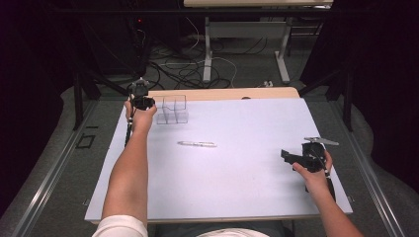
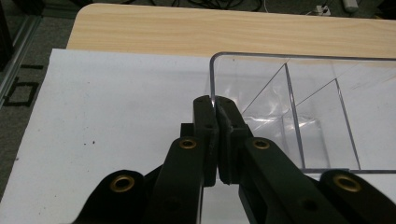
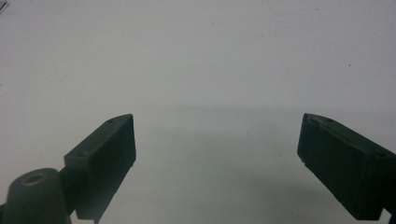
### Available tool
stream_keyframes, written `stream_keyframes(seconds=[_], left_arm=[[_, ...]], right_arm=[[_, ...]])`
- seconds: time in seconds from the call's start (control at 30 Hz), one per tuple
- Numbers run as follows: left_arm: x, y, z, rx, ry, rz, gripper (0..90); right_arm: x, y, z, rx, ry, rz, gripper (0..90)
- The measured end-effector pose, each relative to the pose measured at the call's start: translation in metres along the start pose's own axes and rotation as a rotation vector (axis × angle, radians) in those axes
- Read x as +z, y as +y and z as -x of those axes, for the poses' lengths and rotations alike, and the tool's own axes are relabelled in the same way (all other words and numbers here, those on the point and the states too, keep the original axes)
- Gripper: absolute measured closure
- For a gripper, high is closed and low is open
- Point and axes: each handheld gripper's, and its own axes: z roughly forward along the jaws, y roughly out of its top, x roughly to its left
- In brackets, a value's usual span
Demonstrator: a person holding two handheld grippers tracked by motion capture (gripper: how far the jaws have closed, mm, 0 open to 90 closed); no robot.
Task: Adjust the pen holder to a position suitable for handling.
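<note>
Two grippers are at work, and only one has anything in it. Your left gripper (image 2: 215, 109) is clenched on the left wall of the clear divided organizer (image 1: 172, 109), the jaws pinching the thin plastic at its top edge, one jaw inside the box and one outside. The organizer stands near the table's far left corner, just in from the far edge of the white sheet (image 1: 237, 187) that covers the table (image 1: 222, 93). Your right gripper (image 1: 291, 156) hangs released above the sheet near the right edge, jaws wide and nothing between them. The white pen (image 1: 197, 144) lies flat on the sheet toward the middle, well apart from both grippers and nearer the organizer than your right hand.

The likely trouble is that wall grip. You hold a slick, thin panel close to its corner, so if you lift or drag from there the box may pivot around the jaws, tip, or slip free. Squeezing harder could bow the wall.

If you go for the pen with the right gripper, watch the approach: it is slim and round, lying flat, so jaws that come down off-centre could roll it away or skid on the sheet. Steady the organizer before anything is dropped into a compartment, or a bump may shove it toward the far edge.
</note>
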Motion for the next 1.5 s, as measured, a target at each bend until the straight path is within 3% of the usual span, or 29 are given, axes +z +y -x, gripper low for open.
stream_keyframes(seconds=[0.17,0.37,0.5,0.7,0.87,1.0,1.3,1.5], left_arm=[[-0.003,0.000,0.001,0.015,-0.002,-0.002,88.9],[-0.012,-0.001,-0.003,-0.022,-0.005,-0.012,89.0],[-0.021,-0.008,-0.008,-0.055,-0.018,-0.002,88.9],[-0.037,-0.019,-0.016,-0.072,-0.022,-0.005,89.0],[-0.052,-0.027,-0.019,-0.078,-0.033,0.003,88.9],[-0.063,-0.035,-0.019,-0.089,-0.068,0.009,88.9],[-0.078,-0.059,-0.012,-0.043,-0.107,-0.014,88.9],[-0.079,-0.064,-0.007,-0.029,-0.100,-0.009,88.8]], right_arm=[[0.001,0.000,0.000,0.001,-0.001,-0.001,10.9],[0.000,0.001,-0.001,-0.001,0.013,-0.003,11.0],[0.004,0.002,-0.004,-0.010,0.019,-0.004,11.0],[0.008,0.002,-0.007,-0.050,0.030,-0.017,11.0],[0.008,0.002,-0.006,-0.044,0.027,-0.012,11.0],[0.006,0.004,-0.009,-0.043,0.033,-0.005,11.1],[0.015,0.004,-0.016,-0.071,0.054,-0.023,11.1],[0.015,0.004,-0.018,-0.079,0.056,-0.025,11.1]])
